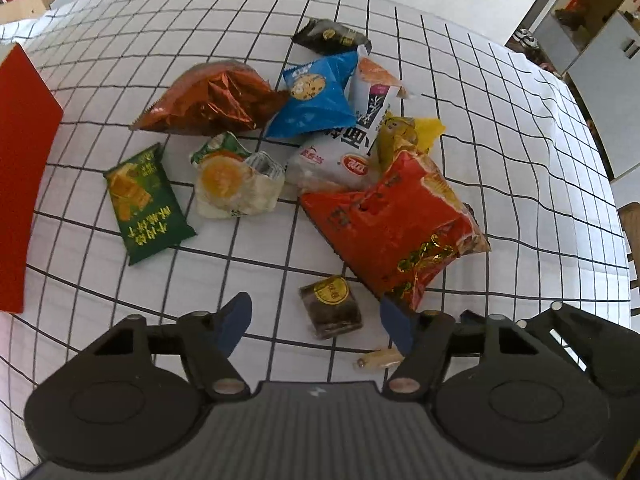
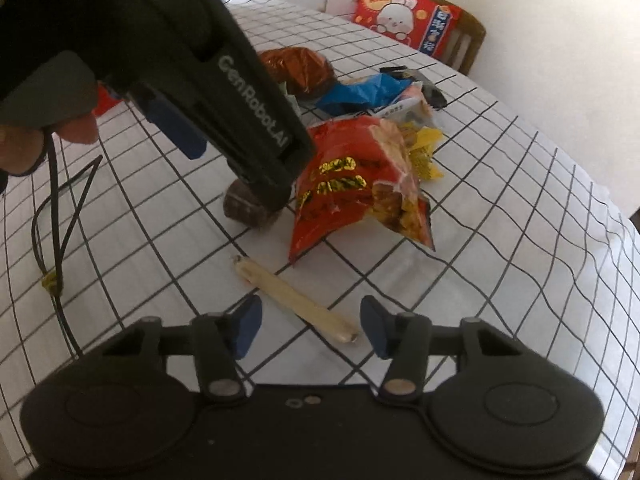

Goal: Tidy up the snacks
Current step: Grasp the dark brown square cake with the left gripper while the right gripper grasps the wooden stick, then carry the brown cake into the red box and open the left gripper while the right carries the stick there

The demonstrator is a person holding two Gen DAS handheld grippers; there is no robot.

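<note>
Table: a white cloth (image 1: 120,280) with a black grid covers it; the snacks lie in a loose heap toward the middle.

My left gripper (image 1: 316,324): I point it steeply down over the near edge of the heap; my jaws stand apart, not pressing on anything; a small dark brown cake (image 1: 331,307) with a gold round label lies between my blue fingers (image 1: 234,322), touching neither that I can see.

My right gripper (image 2: 310,326): my jaws stand apart; a pale sausage stick (image 2: 296,300) lies slantwise on the cloth, its near end between my fingertips; I cannot tell if a pad touches it.

Heap: a big red bag (image 1: 396,228) sits just beside the brown cake; behind it a yellow packet (image 1: 404,136), a white packet (image 1: 332,164) and a blue cookie packet (image 1: 316,100); a copper foil bag (image 1: 212,100) to the left; a black packet (image 1: 332,36) at the far end.

Apart from the heap: a green packet (image 1: 144,204) and a pale packet (image 1: 232,180) with an orange round lie to the left, near each other.

Edges: a red box (image 1: 24,168) at the far left; a red rabbit cushion (image 2: 404,16) on a chair beyond the table.

Cord: a black cord (image 2: 60,208) trails over the cloth from the hand (image 2: 24,144) holding my left gripper.
</note>
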